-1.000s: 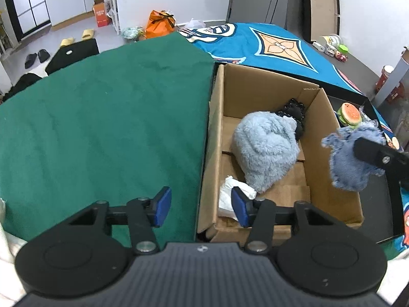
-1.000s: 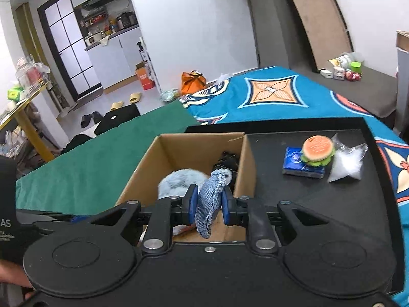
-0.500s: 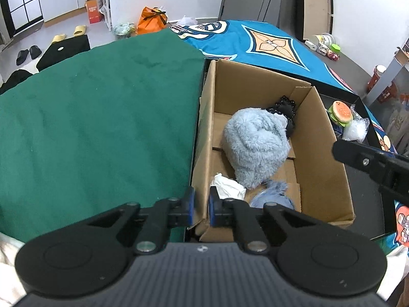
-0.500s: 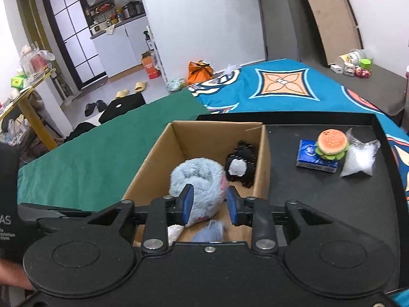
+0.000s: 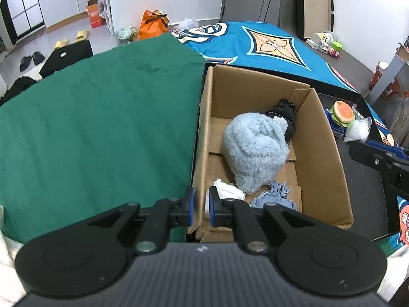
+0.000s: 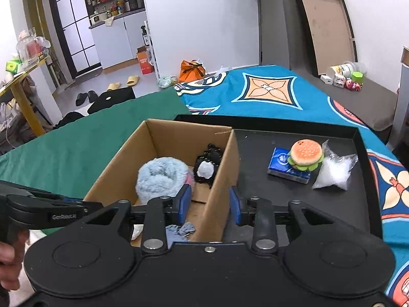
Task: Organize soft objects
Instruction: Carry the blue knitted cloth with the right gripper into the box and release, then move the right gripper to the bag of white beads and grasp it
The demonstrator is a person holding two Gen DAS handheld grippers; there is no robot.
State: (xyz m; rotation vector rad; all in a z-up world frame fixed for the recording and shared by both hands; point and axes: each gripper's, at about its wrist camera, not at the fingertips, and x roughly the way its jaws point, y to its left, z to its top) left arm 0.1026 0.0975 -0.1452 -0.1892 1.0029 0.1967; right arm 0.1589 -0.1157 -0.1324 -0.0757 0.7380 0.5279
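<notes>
A cardboard box (image 5: 322, 138) holds a fluffy light-blue plush (image 5: 255, 151), a black frilly piece (image 5: 283, 115), a white crumpled cloth (image 5: 227, 192) and a blue denim scrap (image 5: 273, 197). My left gripper (image 5: 199, 204) is shut on the box's near left wall. My right gripper (image 6: 209, 203) hovers over the box's near right wall (image 6: 217, 192); its jaws are opening with nothing gripped between them. The denim scrap (image 6: 179, 230) lies in the box below it. A burger plush (image 6: 305, 153) rests on a blue tissue pack (image 6: 281, 163) beside a clear bag of white stuffing (image 6: 334, 168).
The box stands on a black tray (image 6: 255, 153) with a raised rim. A green cloth (image 5: 102, 128) covers the surface to the left, and a patterned teal cloth (image 6: 268, 97) lies behind. A person's hand (image 6: 7, 255) holds the left gripper.
The left gripper closed onto the box wall. The right gripper released the denim scrap, which dropped into the box, and its jaws have spread wider.
</notes>
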